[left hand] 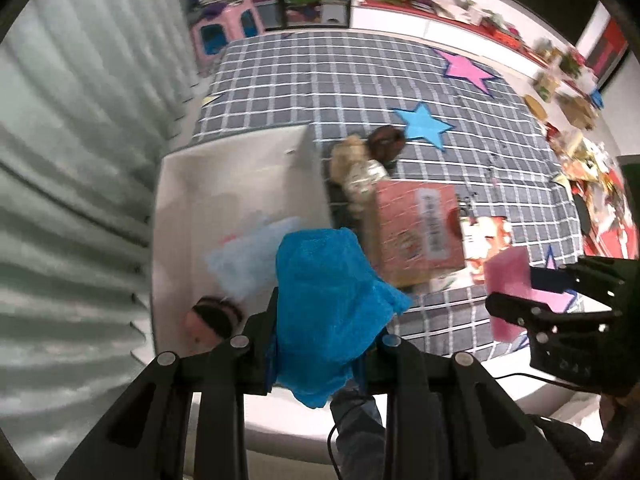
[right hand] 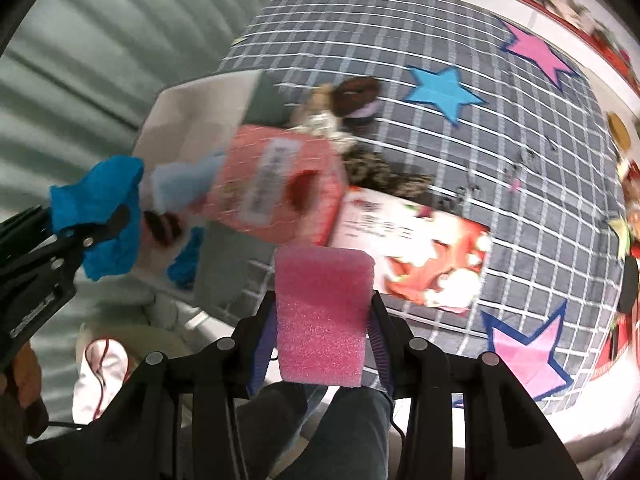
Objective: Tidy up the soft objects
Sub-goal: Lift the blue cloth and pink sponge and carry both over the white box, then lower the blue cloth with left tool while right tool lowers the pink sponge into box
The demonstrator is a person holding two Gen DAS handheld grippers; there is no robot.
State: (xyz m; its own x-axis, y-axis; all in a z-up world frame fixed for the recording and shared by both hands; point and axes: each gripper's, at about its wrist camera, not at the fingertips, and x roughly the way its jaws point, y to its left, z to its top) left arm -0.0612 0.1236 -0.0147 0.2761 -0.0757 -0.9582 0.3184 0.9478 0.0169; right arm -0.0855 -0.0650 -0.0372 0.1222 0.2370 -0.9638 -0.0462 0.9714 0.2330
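Close to the camera, the left gripper [left hand: 320, 344] pinches a soft blue cloth [left hand: 324, 312] over the near edge of the white bin [left hand: 240, 168]. To the right, the right gripper [right hand: 322, 334] squeezes a pink sponge [right hand: 322, 316] above the checked rug [right hand: 520, 168]. Both soft things look to be mid-carry. Next, I think each should hang right over the bin before the jaws let go.

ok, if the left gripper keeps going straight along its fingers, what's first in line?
Probably the white bin: the left gripper, shut on the blue cloth, points steeply down at the bin's right edge. Depth is unclear; it could meet the rug instead.
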